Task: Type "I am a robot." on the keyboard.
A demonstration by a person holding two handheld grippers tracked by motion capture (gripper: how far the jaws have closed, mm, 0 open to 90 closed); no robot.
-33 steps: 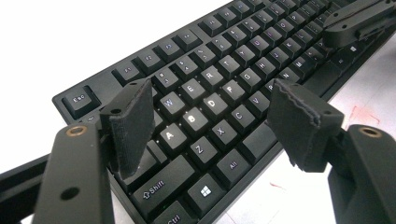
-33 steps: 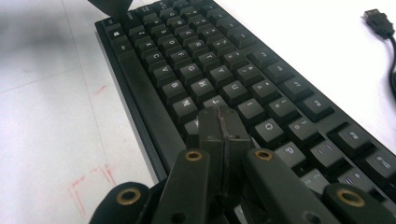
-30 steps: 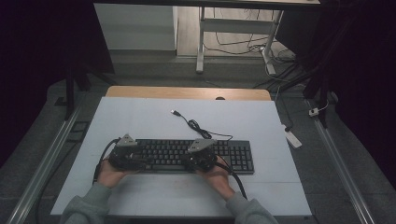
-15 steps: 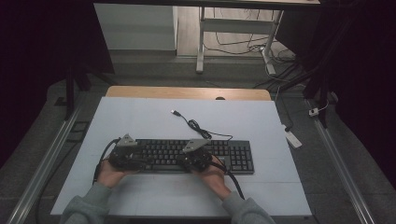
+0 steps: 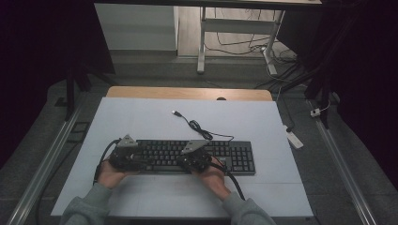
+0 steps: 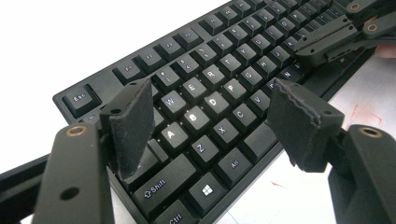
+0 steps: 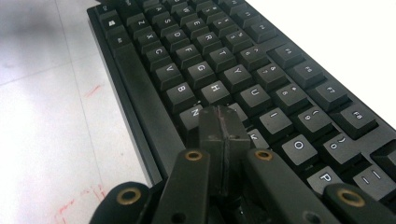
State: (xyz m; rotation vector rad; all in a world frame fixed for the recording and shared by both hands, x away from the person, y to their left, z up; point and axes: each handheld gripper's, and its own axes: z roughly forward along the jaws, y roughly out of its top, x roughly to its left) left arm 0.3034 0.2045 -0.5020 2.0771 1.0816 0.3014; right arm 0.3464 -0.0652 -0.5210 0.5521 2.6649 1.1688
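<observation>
A black keyboard (image 5: 234, 157) lies across the near half of the white table (image 5: 141, 122), its cable (image 5: 199, 127) curling away to a loose USB plug (image 5: 177, 113). My left gripper (image 5: 145, 159) hovers over the keyboard's left end. In the left gripper view it (image 6: 212, 123) stands open, its pads (image 6: 133, 126) on either side of the A, S and D keys (image 6: 196, 114), holding nothing. My right gripper (image 5: 184, 161) is over the middle of the keyboard. In the right gripper view it (image 7: 223, 126) is shut, its tip at the keys near J and M of the keyboard (image 7: 201, 74).
A white power strip (image 5: 294, 139) lies off the table's right edge. Metal rails (image 5: 47, 159) run along both sides. Bare white table (image 5: 263, 197) lies in front of and beyond the keyboard. My right gripper's jaws (image 6: 336, 32) also reach into the left gripper view at top right.
My right gripper has edged slightly to the left along the keyboard. The left gripper has stayed where it was.
</observation>
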